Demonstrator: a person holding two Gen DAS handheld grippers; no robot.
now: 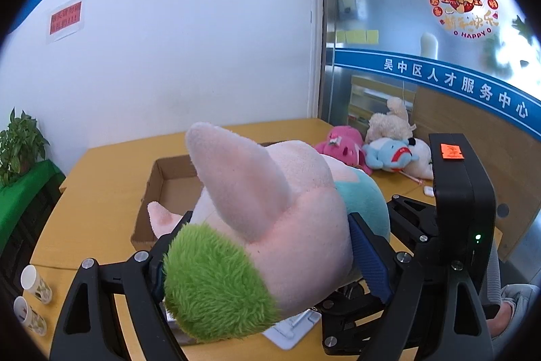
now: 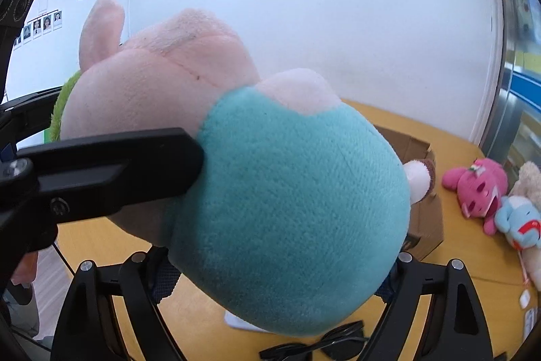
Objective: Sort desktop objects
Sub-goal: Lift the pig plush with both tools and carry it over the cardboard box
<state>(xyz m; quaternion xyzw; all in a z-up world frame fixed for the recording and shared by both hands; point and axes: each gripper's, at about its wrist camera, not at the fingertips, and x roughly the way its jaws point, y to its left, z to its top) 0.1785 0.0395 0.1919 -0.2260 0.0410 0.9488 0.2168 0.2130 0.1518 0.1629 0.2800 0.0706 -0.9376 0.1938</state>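
A large pink plush pig with a green tuft and a teal body is held in the air by both grippers. My left gripper is shut on its pink head end, over the near edge of an open cardboard box. My right gripper is shut on its teal body; its fingertips are hidden by the plush. The left gripper's finger presses the pig from the left in the right wrist view. The box lies behind the pig there.
A magenta plush, a blue elephant plush and cream plushes lie at the back right of the wooden table. Two paper cups lie at the left. Black sunglasses and a white sheet lie near the front.
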